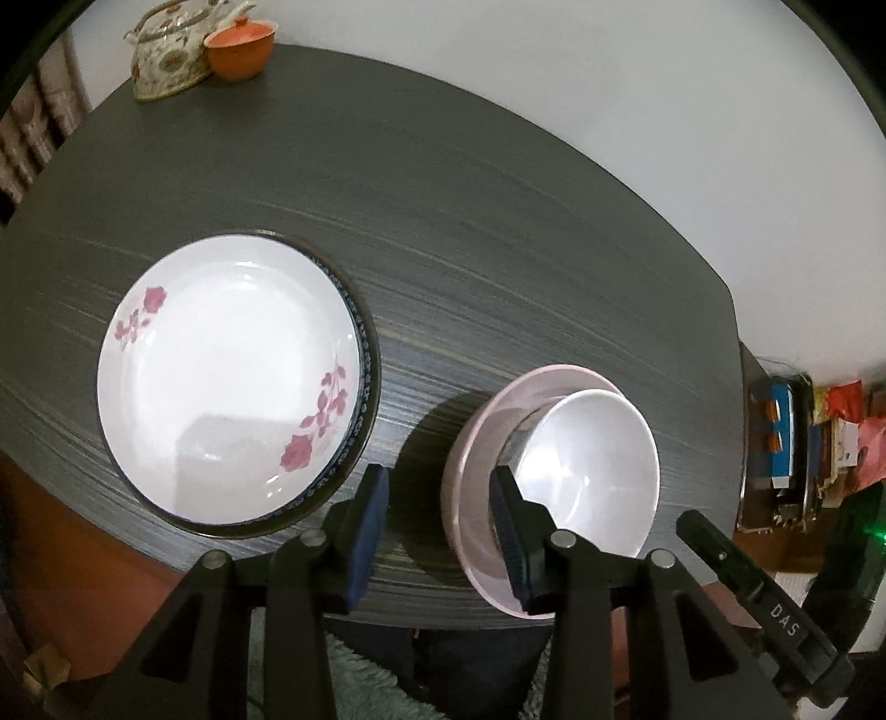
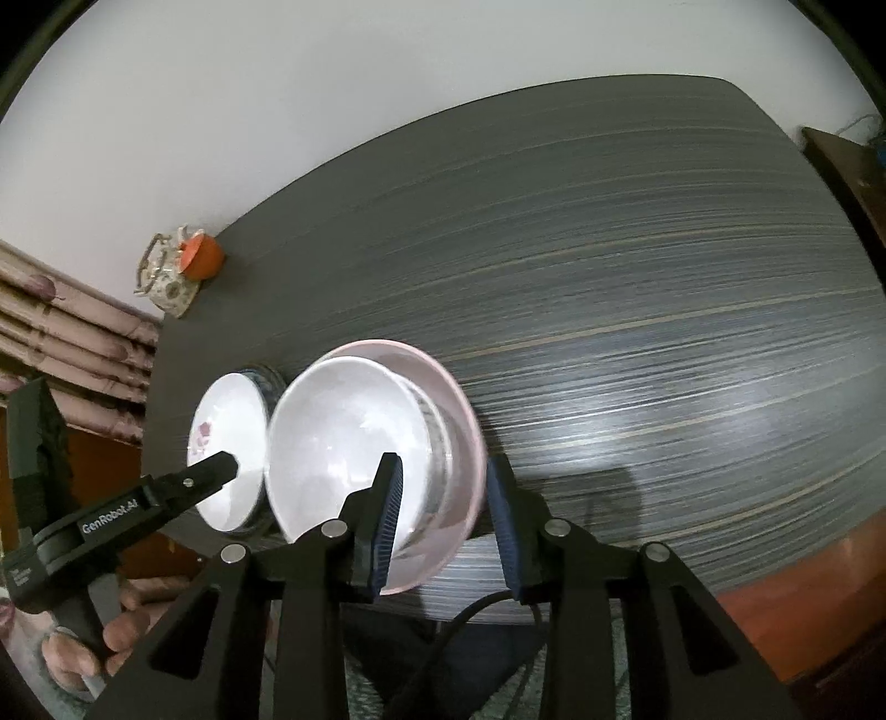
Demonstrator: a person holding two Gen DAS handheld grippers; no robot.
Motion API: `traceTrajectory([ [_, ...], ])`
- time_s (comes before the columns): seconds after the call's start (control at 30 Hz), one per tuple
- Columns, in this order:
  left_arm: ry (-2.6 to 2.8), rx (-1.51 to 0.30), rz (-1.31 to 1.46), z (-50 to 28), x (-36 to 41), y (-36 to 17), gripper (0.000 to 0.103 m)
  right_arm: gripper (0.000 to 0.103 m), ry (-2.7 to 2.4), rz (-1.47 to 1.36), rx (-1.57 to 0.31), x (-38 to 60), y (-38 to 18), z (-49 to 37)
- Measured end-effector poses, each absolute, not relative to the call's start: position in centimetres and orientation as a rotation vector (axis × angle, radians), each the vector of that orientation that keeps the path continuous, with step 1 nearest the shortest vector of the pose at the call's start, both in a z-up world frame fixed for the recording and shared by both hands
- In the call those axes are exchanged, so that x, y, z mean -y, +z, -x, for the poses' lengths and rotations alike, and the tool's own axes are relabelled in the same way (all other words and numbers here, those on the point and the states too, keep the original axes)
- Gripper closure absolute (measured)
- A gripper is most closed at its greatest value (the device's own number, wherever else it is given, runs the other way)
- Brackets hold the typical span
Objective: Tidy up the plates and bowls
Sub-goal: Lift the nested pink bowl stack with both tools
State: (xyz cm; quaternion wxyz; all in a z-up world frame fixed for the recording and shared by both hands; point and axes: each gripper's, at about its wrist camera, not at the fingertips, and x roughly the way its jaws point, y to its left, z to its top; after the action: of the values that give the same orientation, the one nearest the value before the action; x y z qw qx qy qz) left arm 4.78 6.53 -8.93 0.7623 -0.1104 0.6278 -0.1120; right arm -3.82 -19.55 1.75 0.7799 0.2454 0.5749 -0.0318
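Note:
A white plate with pink flowers [image 1: 232,376] lies on a blue-rimmed plate [image 1: 362,399] at the table's left; it also shows in the right wrist view [image 2: 227,443]. A white bowl [image 1: 592,465] sits tilted inside a pink bowl [image 1: 476,482] near the front edge; both show in the right wrist view, the white bowl [image 2: 343,443] and the pink bowl [image 2: 459,437]. My left gripper [image 1: 440,526] is open and empty, just left of the pink bowl. My right gripper [image 2: 443,515] is open, its jaws either side of the bowls' near rims, not gripping.
A flowered teapot [image 1: 166,55] and an orange lidded cup [image 1: 238,47] stand at the dark table's [image 1: 498,249] far left corner. A shelf with packets [image 1: 792,443] is off the right edge. A curtain [image 2: 72,332] hangs at the left.

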Motion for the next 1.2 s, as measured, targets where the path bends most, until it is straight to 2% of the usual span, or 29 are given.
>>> traceTrajectory([
  [0.37, -0.229, -1.416, 0.256, -5.5, -5.8, -10.9, 0.064, 0.068, -0.127, -0.549, -1.296, 20.6, -0.2, 4.0],
  [1.2, -0.184, -1.485, 0.212, -6.6, -3.0, -15.0, 0.066, 0.071, -0.145, -0.488, -1.412, 18.9, -4.1, 2.0],
])
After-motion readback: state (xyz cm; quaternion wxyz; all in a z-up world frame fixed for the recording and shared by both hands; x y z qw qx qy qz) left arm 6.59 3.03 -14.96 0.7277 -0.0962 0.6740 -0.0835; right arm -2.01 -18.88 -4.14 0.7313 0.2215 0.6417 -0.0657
